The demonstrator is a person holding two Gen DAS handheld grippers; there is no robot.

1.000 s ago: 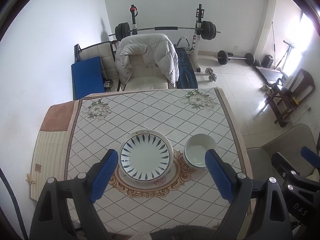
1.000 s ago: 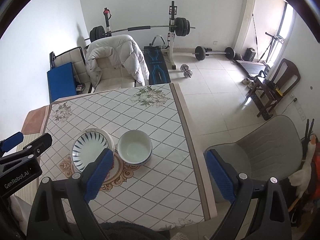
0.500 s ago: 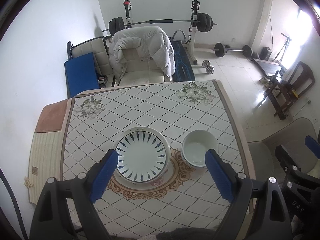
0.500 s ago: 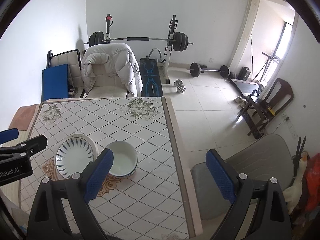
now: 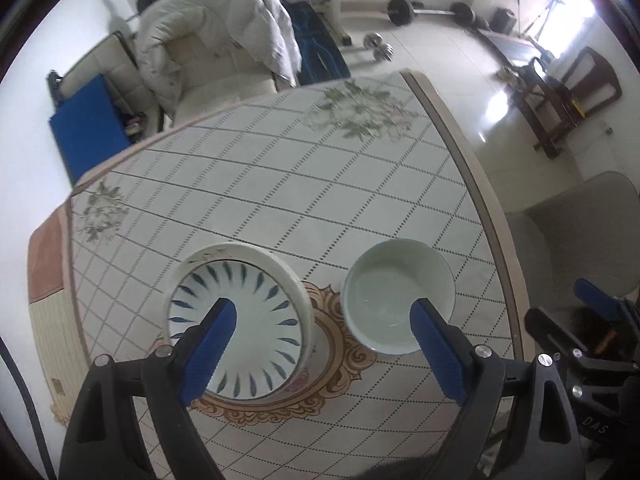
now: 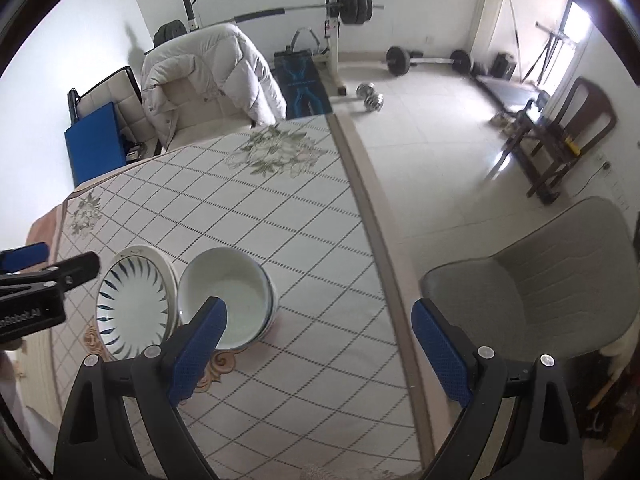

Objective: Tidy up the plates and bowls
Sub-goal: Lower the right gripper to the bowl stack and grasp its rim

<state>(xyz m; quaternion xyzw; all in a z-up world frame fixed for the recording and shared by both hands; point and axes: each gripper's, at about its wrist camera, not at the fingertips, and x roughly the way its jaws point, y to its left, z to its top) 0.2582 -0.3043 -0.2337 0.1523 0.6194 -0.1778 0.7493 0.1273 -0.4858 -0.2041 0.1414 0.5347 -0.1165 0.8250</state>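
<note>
Both my grippers are over the near table edge, fingers spread wide, holding nothing. Left gripper (image 5: 320,344) sits above the gap between the blue-patterned plate (image 5: 236,324) and the white bowl (image 5: 396,296). Right gripper (image 6: 320,344) hangs over the tablecloth (image 6: 256,208), bowl (image 6: 228,300) just left of its left finger. Plate stack and bowls sit side by side, almost touching, on the cloth's medallion.

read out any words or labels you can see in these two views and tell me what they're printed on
"DAS": on the right gripper's black body, seen from the left wrist view; any further letters are cut off.
"nRobot.AI": on the left gripper's black body, seen from the right wrist view; its start is cut off by the frame edge.
Nothing readable on the plates, bowls or tablecloth.
</note>
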